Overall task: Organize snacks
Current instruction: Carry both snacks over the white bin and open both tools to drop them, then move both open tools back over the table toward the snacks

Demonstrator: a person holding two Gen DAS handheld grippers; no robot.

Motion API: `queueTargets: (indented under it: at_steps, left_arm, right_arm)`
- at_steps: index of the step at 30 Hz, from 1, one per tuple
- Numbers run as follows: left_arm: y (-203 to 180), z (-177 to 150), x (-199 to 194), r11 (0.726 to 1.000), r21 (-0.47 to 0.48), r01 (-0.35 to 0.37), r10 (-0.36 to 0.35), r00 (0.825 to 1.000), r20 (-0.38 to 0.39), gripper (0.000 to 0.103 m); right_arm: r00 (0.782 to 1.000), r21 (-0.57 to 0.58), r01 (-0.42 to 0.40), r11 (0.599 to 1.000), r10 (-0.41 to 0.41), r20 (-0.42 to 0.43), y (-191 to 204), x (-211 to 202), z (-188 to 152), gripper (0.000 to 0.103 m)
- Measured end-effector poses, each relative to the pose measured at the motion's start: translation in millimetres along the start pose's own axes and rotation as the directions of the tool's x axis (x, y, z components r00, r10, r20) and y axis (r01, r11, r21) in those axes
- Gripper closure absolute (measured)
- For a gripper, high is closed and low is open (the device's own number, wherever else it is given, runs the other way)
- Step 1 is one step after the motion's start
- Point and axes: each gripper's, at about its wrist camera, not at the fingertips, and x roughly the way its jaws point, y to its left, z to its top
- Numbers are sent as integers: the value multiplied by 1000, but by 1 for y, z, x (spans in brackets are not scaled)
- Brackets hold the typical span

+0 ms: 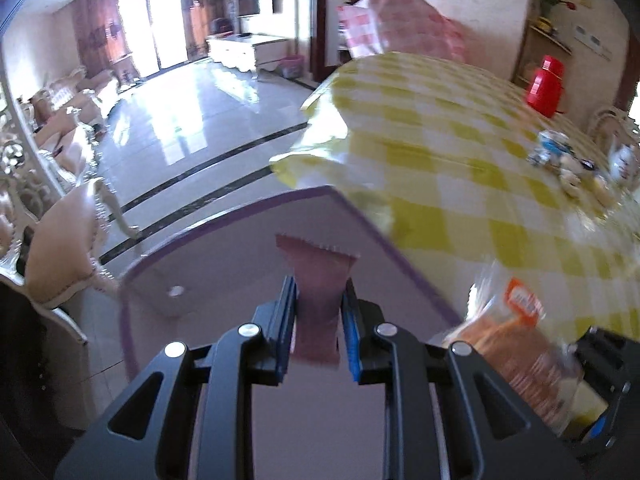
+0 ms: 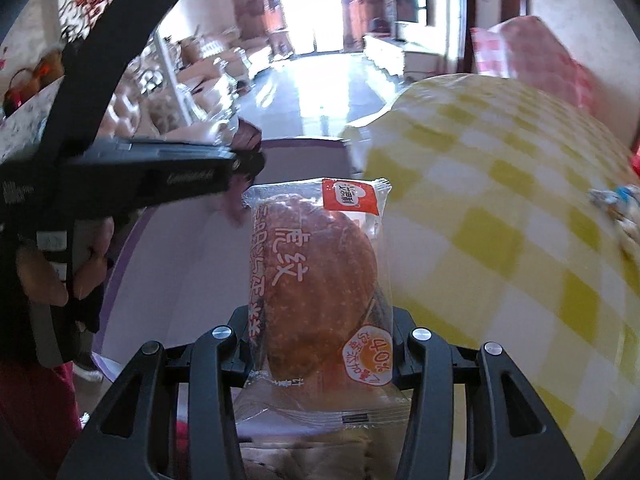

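Snacks in both grippers, carried over the purple box beside the checked table.
Your left gripper (image 1: 318, 300) pinches a thin maroon packet (image 1: 318, 280); your right gripper (image 2: 320, 344) clamps a wrapped bun (image 2: 316, 284). Next, I judge, lower each into the box (image 1: 168, 264) and release. Only the left view shows loose snacks (image 1: 560, 156) left on the table (image 1: 460, 140); only the right shows your left hand (image 2: 86, 256).

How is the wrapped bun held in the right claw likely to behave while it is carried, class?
The wrapped bun probably squashes easily: it looks like soft bread in thin clear film. It seems light for its bulk, since the right claw holds it upright by its sides alone. The glossy wrapper may be slippery, so it could slide.
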Motion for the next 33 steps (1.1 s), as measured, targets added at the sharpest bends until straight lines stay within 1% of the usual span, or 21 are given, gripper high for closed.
queueTargets:
  at_steps: [1, 2, 4, 5, 6, 7, 8, 10, 12, 15, 18, 19, 21, 23, 25, 26, 27, 29, 31, 32, 33]
  left_arm:
    - [7, 1, 2, 999, -14, -37, 37, 999, -4, 71]
    - [16, 3, 3, 995, -36, -90, 90, 996, -7, 43]
    - [24, 4, -2, 984, -80, -160, 162, 987, 19, 9]
    - [29, 4, -5, 980, -96, -175, 180, 983, 38, 7]
    - [32, 5, -9, 974, -110, -197, 204, 978, 52, 5]
    - [34, 5, -10, 970, -118, -214, 221, 974, 57, 2]
    - [35, 5, -10, 967, -122, -222, 231, 971, 60, 2]
    - [33, 4, -9, 971, -127, -204, 214, 975, 66, 2]
    - [27, 4, -5, 978, -125, -168, 177, 982, 66, 2]
    - [4, 2, 3, 990, -79, -114, 120, 990, 69, 2]
    - [-29, 1, 5, 999, -12, -38, 39, 997, 69, 2]
    - [-43, -1, 4, 1000, 13, -8, 7, 998, 69, 2]
    - [-72, -4, -2, 995, 65, 73, -77, 995, 62, 2]
    - [-99, -5, -3, 984, 103, 147, -153, 987, 46, 2]
    - [-134, -5, -5, 963, 145, 225, -229, 973, 13, 2]
    - [-151, -5, -6, 950, 163, 265, -267, 964, -10, 2]
    - [-175, -2, -6, 930, 180, 319, -318, 947, -38, 2]
    - [-208, 2, -3, 901, 188, 391, -385, 920, -70, 2]
    - [-250, 10, 7, 881, 197, 430, -420, 903, -92, 2]
    - [-264, 13, 12, 880, 200, 430, -421, 903, -89, 2]
    - [-285, 19, 21, 884, 203, 420, -413, 907, -80, 2]
  right_arm:
    - [1000, -2, -28, 1000, 28, 2, 4, 7, 4, 55]
    - [999, 0, -44, 999, 44, 5, 7, 12, 8, 54]
    - [999, 18, -44, 999, 44, 30, 6, 13, 12, 41]
    - [997, 31, -67, 997, 65, 52, 3, 8, 13, 34]
    - [993, 41, -93, 995, 90, 70, -1, 2, 12, 31]
    - [991, 57, -106, 993, 100, 92, -9, -6, 12, 31]
    - [990, 78, -92, 993, 83, 116, -18, -15, 11, 31]
    - [987, 123, -66, 990, 47, 155, -39, -34, 6, 31]
    - [984, 172, -57, 984, 26, 175, -61, -49, 0, 30]
    - [979, 256, 11, 967, -62, 194, -103, -75, -16, 28]
    - [970, 352, 83, 932, -157, 185, -145, -99, -39, 25]
    - [964, 390, 118, 913, -199, 175, -163, -109, -51, 24]
    - [953, 436, 169, 884, -259, 155, -187, -120, -68, 21]
    - [940, 498, 210, 841, -314, 134, -215, -136, -90, 21]
    - [930, 554, 225, 801, -347, 124, -238, -149, -111, 20]
    - [923, 583, 239, 776, -368, 112, -251, -154, -120, 19]
    - [920, 599, 247, 762, -379, 103, -258, -157, -126, 19]
    - [913, 644, 264, 718, -402, 74, -279, -161, -142, 17]
    - [908, 681, 270, 681, -416, 55, -297, -166, -154, 16]
    - [906, 691, 275, 668, -421, 46, -304, -167, -158, 16]
    - [904, 698, 283, 657, -426, 35, -312, -167, -159, 16]
